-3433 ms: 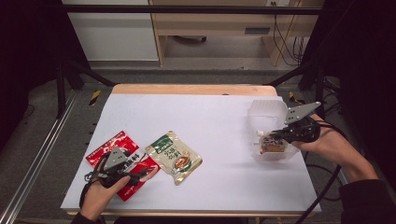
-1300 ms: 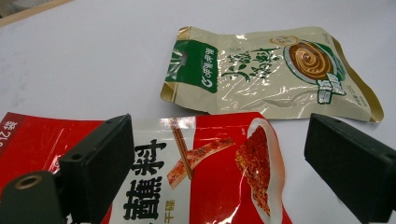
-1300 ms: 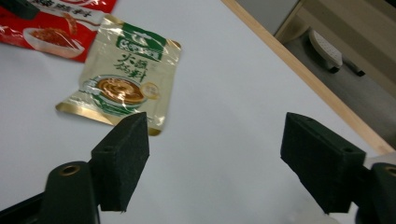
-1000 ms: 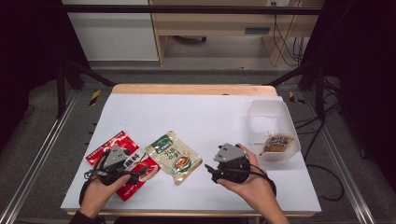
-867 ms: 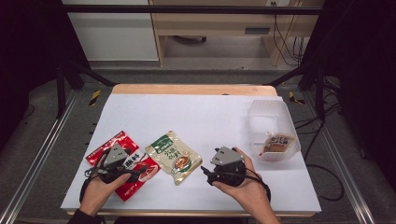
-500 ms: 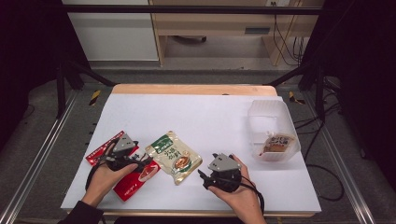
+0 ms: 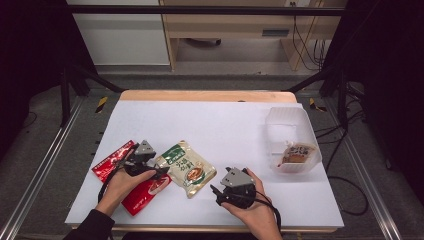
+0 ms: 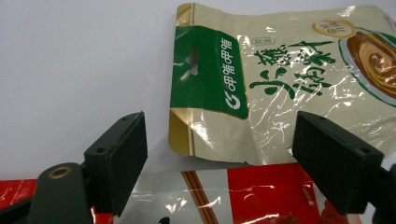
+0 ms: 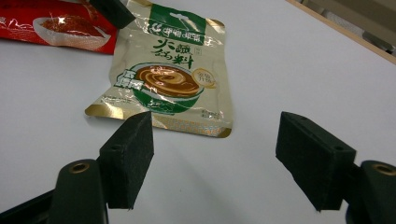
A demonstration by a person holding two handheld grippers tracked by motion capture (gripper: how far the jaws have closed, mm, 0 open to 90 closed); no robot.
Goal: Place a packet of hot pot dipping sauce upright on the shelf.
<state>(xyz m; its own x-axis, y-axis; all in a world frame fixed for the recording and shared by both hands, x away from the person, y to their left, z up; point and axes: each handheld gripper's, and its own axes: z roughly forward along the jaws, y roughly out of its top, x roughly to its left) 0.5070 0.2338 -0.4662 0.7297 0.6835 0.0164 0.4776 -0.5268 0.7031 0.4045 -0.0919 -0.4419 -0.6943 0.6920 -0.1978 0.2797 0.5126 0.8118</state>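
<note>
The green-and-beige sauce pouch (image 7: pixel 186 169) lies flat at lower centre of the white desk (image 7: pixel 220 125). The left claw (image 8: pixel 219 154), released and just narrowing, frames its corner; the right claw (image 9: pixel 212 154) waits released nearby.

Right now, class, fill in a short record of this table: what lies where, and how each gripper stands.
Surface: white table
Middle: green and beige pouch, lying flat
Left: red pouches, flat, partly under the left hand
Right: clear tub holding one brown packet
Left gripper: jaws just been closing, nothing pressed between them; aimed at the beige pouch's green end
Right gripper: open, empty, facing the pouch's lower edge
</note>
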